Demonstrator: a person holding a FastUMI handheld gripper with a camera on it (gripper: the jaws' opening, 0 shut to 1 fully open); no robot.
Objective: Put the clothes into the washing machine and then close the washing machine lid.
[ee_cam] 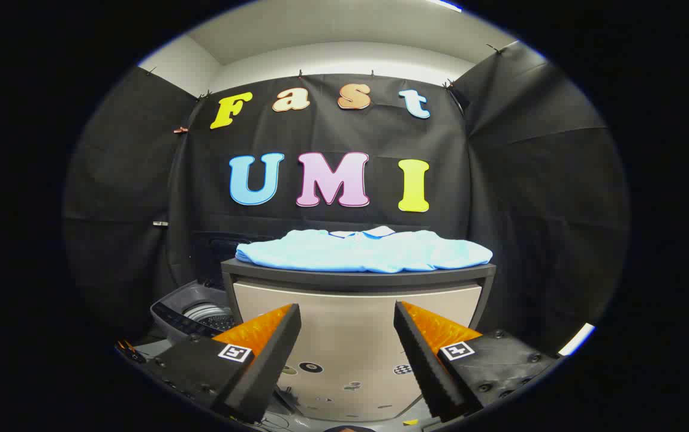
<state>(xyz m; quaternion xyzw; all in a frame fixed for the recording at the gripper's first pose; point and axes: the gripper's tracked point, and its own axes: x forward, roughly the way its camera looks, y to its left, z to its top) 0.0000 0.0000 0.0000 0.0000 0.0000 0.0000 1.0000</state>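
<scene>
A light blue shirt [363, 250] lies folded flat on top of a dark-edged table [356, 279], well beyond my fingers and above them. To the left of the table and lower down stands the washing machine [195, 315], a grey top-loader whose drum opening shows, with its lid raised behind it. My gripper [347, 315] is open, fingers wide apart with nothing between them, facing the table's pale front panel.
The table's beige front panel [350, 348] fills the space straight ahead, with small stickers low on it. Black cloth walls close in on the left, back and right. Cables lie on the floor near the fingers.
</scene>
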